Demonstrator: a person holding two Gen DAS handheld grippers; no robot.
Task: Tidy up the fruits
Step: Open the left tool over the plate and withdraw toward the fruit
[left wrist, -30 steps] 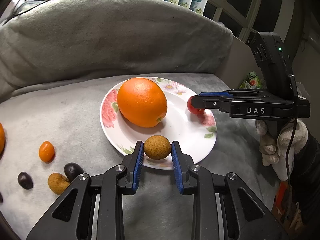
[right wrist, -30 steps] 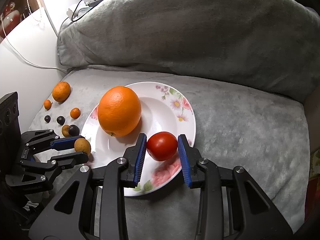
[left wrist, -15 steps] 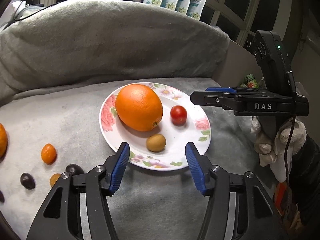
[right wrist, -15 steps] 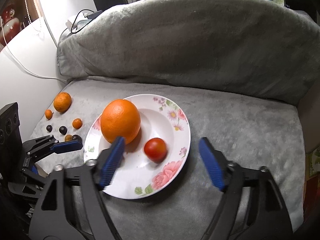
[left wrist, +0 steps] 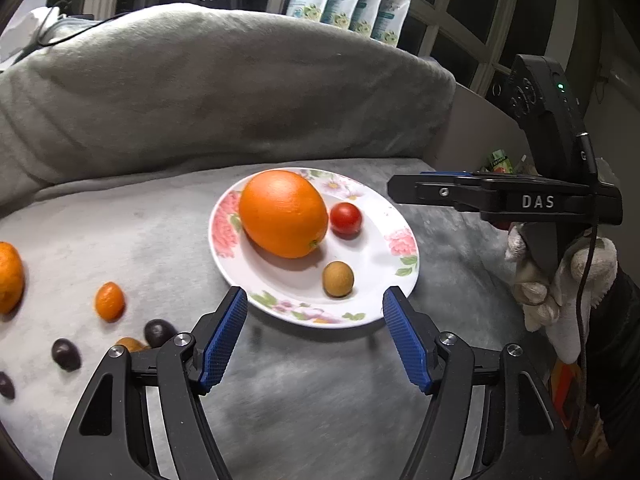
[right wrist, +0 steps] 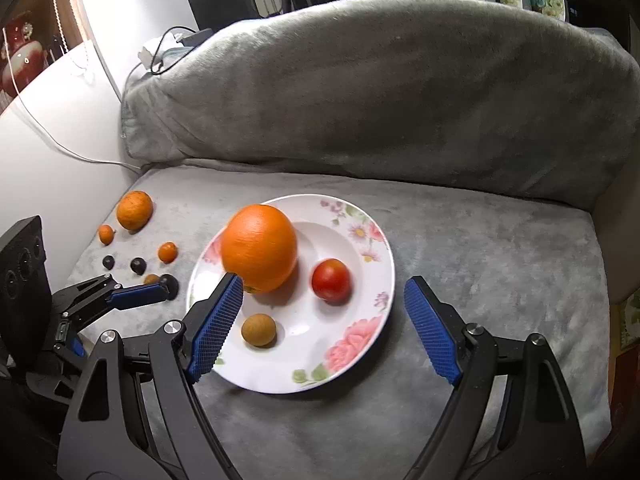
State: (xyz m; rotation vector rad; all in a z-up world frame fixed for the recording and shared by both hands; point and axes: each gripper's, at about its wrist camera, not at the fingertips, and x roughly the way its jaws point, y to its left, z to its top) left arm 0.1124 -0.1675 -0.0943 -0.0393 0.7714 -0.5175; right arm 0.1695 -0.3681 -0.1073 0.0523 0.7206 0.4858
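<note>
A white floral plate (left wrist: 404, 256) (right wrist: 372, 320) lies on the grey sofa seat. It holds a large orange (left wrist: 282, 213) (right wrist: 259, 248), a red tomato (left wrist: 345, 218) (right wrist: 331, 280) and a small brown fruit (left wrist: 338, 279) (right wrist: 259, 329). My left gripper (left wrist: 315, 336) is open and empty, just in front of the plate's near rim. My right gripper (right wrist: 323, 324) is open and empty, raised over the plate's near side. Left of the plate lie a tangerine (right wrist: 134, 209), small orange fruits (left wrist: 109, 301) (right wrist: 167, 251) and dark plums (left wrist: 159, 332) (right wrist: 137, 265).
The grey sofa backrest (right wrist: 380, 92) rises behind the seat. A white wall with a cable (right wrist: 52, 140) is at the left. Green-white packets (left wrist: 352, 0) stand behind the backrest. The gloved hand holding the right gripper (left wrist: 560, 280) is at the right.
Both grippers let go of their fruits, opened wide and drew back from the plate. The tomato and the small brown fruit now rest on the plate.
</note>
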